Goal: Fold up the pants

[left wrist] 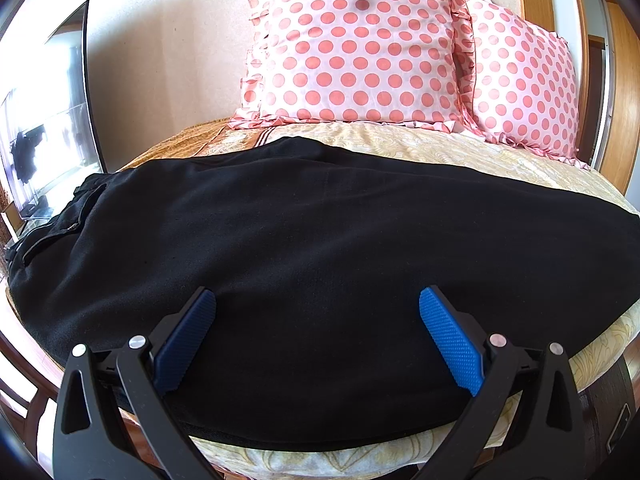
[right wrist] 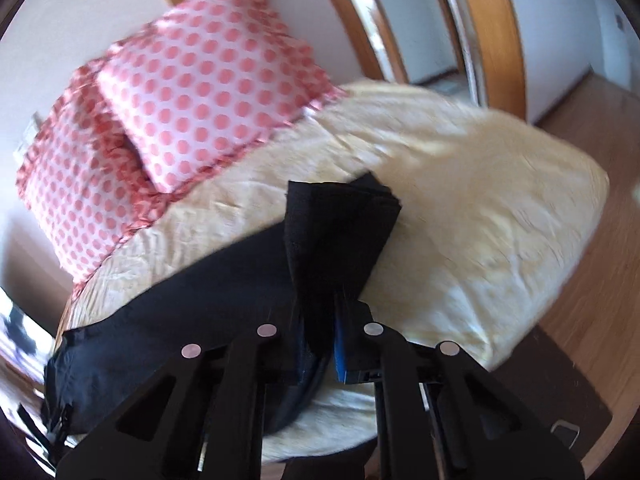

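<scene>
Black pants [left wrist: 320,240] lie spread lengthwise across the bed, the waistband with zipper at the left end. My left gripper [left wrist: 316,312] hovers open over the near edge of the pants, its blue pads wide apart and empty. In the right wrist view my right gripper [right wrist: 320,312] is shut on the leg end of the pants [right wrist: 340,232], which is lifted and bunched above the sheet. The remaining length of the pants [right wrist: 180,320] trails left along the bed to the waist.
The bed has a cream patterned sheet [left wrist: 440,140] [right wrist: 480,200]. Two pink polka-dot pillows [left wrist: 360,48] [right wrist: 200,92] lean at the head. A TV screen [left wrist: 48,120] stands left of the bed. A wooden door frame [right wrist: 492,32] and wood floor [right wrist: 592,260] lie to the right.
</scene>
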`<move>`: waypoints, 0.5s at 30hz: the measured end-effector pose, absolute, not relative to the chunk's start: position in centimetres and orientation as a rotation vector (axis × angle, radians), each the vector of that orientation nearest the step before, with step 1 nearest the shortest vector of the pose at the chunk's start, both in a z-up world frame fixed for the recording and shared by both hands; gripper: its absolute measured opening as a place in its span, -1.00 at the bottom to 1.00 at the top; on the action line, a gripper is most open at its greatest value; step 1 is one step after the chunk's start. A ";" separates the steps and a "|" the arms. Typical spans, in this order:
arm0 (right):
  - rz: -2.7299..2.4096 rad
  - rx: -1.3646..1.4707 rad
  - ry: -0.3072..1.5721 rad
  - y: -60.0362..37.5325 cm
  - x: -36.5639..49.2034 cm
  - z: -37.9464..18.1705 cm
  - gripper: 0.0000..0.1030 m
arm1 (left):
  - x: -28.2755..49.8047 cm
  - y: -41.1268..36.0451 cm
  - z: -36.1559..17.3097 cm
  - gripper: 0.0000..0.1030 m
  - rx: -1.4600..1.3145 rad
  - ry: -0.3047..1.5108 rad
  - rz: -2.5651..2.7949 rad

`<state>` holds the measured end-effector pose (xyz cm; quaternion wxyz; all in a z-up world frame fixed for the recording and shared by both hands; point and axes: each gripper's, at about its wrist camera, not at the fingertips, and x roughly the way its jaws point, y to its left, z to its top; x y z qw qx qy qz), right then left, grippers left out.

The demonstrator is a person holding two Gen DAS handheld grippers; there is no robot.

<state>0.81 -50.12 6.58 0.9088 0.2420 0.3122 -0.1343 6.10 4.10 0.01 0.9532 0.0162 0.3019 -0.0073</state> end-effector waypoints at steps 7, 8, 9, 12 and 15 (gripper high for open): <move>0.076 0.341 0.549 -38.6 6.9 11.4 -0.79 | 6.0 4.1 0.0 0.97 0.030 0.615 -0.024; 0.135 0.329 0.542 -36.6 7.8 11.7 -0.79 | 5.9 4.1 0.1 0.97 0.024 0.616 -0.032; 0.194 0.324 0.536 -34.7 8.7 11.8 -0.79 | 5.7 4.2 0.2 0.97 0.017 0.616 -0.039; 0.415 0.331 0.555 -27.9 11.3 11.2 -0.79 | 4.8 4.7 0.8 0.97 -0.035 0.604 -0.081; 0.605 0.295 0.654 -20.0 13.4 8.2 -0.79 | 3.4 5.3 1.9 0.97 -0.061 0.565 -0.079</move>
